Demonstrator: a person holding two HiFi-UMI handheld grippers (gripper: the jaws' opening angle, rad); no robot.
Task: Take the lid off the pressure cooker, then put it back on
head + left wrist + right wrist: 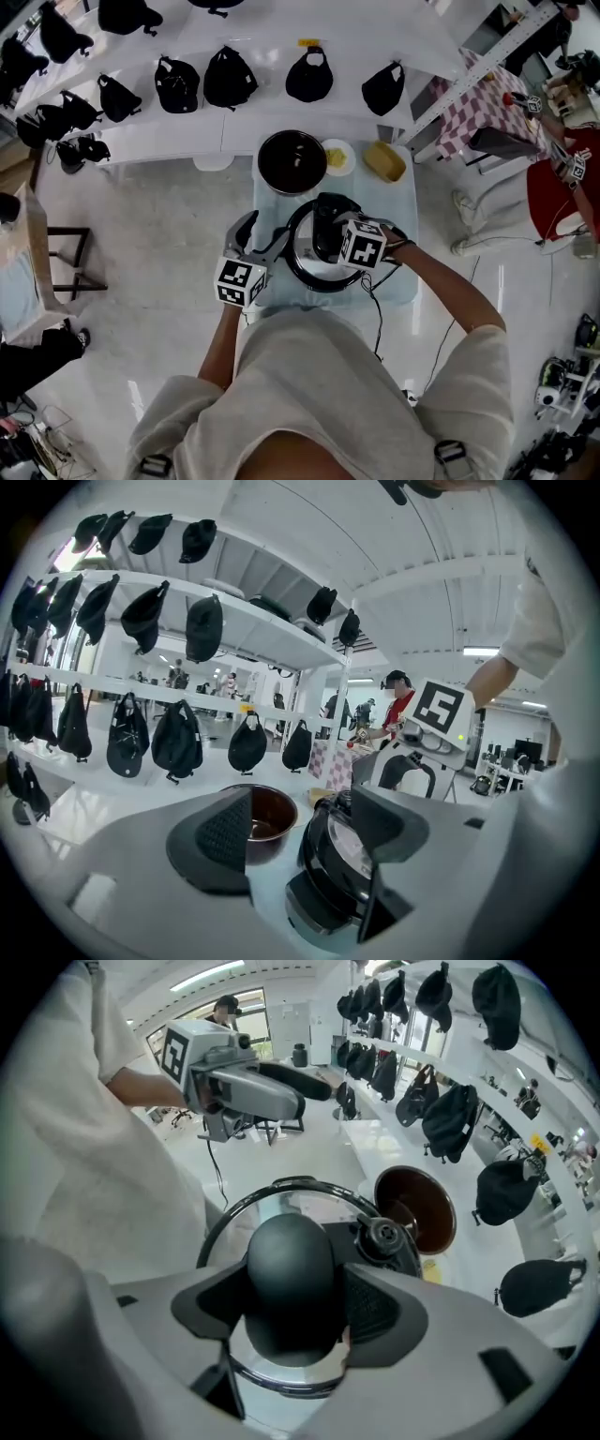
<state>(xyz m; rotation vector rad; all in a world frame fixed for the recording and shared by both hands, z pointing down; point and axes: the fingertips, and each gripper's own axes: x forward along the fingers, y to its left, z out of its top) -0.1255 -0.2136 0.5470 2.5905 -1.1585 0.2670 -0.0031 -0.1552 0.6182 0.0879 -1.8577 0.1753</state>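
The pressure cooker (pixel 319 253) stands on a small white table (pixel 398 202). Its glass lid (pixel 281 1206) has a black rim and a round black knob (pixel 289 1274). My right gripper (pixel 291 1302) is shut on that knob, one jaw on each side; the head view shows the right gripper (pixel 330 225) over the lid's middle. I cannot tell whether the lid rests on the pot or is raised. The left gripper (pixel 264 234) is open at the cooker's left side. In the left gripper view the cooker (pixel 339 860) lies just beyond the left gripper (pixel 305 841), nothing clamped.
A dark brown bowl (pixel 292 161) stands at the table's back, with a small yellow plate (pixel 338 157) and a yellow block (pixel 384 161) to its right. White shelves with black caps (pixel 230 77) and bags run behind. A person in red (pixel 562 187) stands at right.
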